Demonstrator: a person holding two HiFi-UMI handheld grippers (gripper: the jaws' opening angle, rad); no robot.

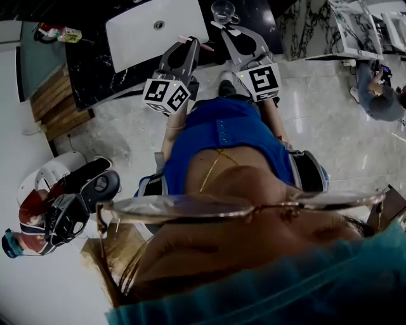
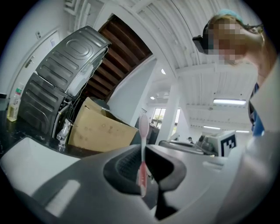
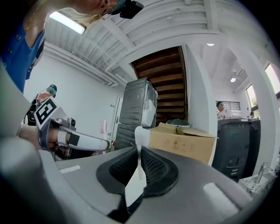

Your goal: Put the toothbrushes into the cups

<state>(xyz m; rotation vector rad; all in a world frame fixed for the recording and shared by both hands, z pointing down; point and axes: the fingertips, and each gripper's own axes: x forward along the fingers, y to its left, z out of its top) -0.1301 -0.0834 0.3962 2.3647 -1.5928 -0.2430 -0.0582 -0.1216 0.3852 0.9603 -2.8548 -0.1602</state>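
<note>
Evidently each brush is being pinched low on its handle with the head standing up across the jaws, probably so the free handle end can go into a cup first; the left gripper (image 2: 144, 169) is clamping the pink toothbrush (image 2: 142, 148), its jaws nearly together with only the thin handle between them; the right gripper (image 3: 139, 170) is squeezing the white toothbrush (image 3: 137, 168) in the same way, jaws all but closed on it; both grippers are pointing level toward the dark counter (image 1: 95, 66) with its white basin (image 1: 143, 35); one glass cup (image 1: 223, 11) is standing beyond the basin, near the right gripper's tip; neither brush is sitting in it yet.
</note>
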